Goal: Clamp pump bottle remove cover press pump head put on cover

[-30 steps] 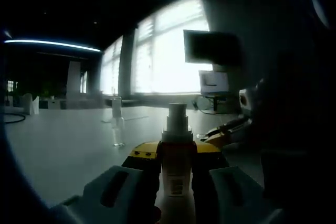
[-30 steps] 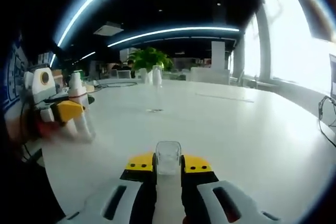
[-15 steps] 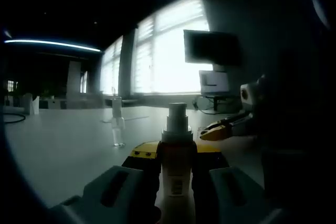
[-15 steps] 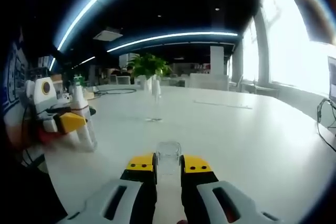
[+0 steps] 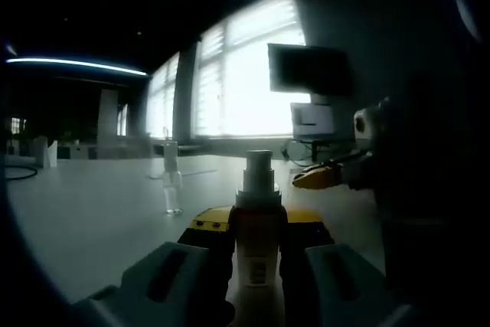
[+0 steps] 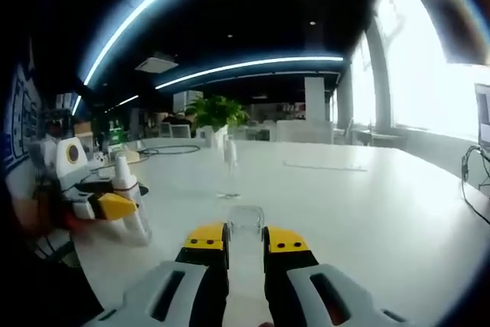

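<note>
A white pump bottle (image 5: 258, 254) stands upright between the jaws of my left gripper (image 5: 258, 229), which is shut on its body. Its pump head (image 5: 258, 168) is bare, with no cover on it. My right gripper (image 6: 245, 240) is shut on a small clear cover (image 6: 245, 220), held off to the bottle's right. In the left gripper view the right gripper (image 5: 328, 177) shows its yellow tip at about the pump head's height. In the right gripper view the left gripper (image 6: 98, 206) holds the bottle (image 6: 127, 193) at the left.
Both grippers work over a wide white table (image 6: 367, 212). A small clear bottle (image 5: 172, 181) stands alone farther out on the table; the right gripper view shows this small bottle (image 6: 228, 165) ahead. A potted plant (image 6: 214, 111) stands beyond, and a monitor (image 5: 310, 70) stands by the windows.
The right gripper with the cover has risen, from table height to about the pump head's height. The left gripper and bottle have stayed still.
</note>
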### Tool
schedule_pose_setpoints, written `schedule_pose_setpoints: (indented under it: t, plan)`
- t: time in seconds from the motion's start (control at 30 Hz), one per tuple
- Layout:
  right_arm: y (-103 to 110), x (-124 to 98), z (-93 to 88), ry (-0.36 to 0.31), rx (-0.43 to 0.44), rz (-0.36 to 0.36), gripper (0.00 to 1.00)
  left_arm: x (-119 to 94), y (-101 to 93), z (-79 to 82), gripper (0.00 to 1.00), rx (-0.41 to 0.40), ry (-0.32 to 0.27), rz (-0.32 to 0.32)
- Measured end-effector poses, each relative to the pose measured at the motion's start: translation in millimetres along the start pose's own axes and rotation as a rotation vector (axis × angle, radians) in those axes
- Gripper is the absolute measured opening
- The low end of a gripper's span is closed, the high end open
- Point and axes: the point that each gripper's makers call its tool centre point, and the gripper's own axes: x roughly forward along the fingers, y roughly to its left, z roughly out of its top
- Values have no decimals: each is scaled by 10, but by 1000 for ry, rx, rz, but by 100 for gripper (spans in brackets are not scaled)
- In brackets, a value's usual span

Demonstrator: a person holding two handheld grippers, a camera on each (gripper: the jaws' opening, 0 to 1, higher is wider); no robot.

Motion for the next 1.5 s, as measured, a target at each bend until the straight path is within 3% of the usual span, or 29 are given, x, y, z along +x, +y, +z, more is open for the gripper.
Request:
schedule_pose_setpoints:
  t: [0.77,1.5]
  plan:
    - [242,-153,549,-106,7,43,12,3,-30,6,13,-2,1,1]
    - [515,-179,777,-158,17,91,12,2,-17,3,13,7,0,-6]
